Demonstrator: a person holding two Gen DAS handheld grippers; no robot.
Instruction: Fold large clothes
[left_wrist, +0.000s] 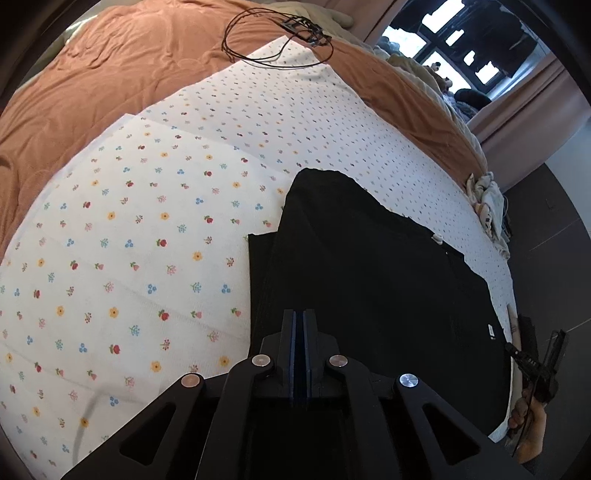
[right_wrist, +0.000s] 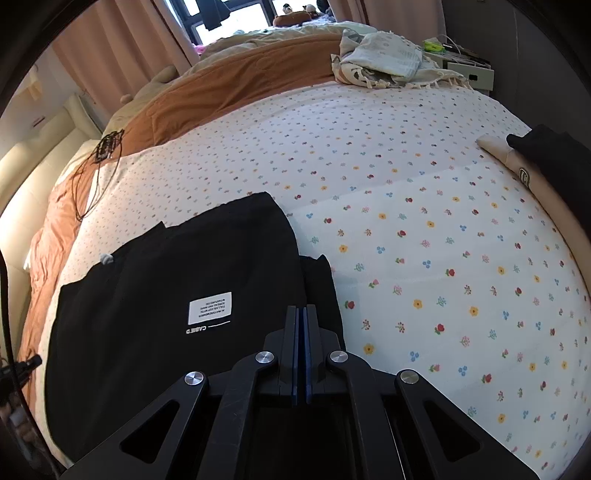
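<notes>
The black garment (right_wrist: 177, 295) lies partly folded on the floral bedsheet (right_wrist: 424, 258), lower left of the right wrist view, label up, while the left gripper (left_wrist: 303, 317) and right gripper (right_wrist: 300, 314) hover with fingers pressed together, holding nothing, probably between folds.

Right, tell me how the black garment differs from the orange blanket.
The black garment is plain black with a white printed label; the orange blanket is rust orange and unmarked. The garment lies fairly flat near the bed's front edge on the flowered sheet; the blanket lies rumpled farther back. Both rest on the bed.
</notes>
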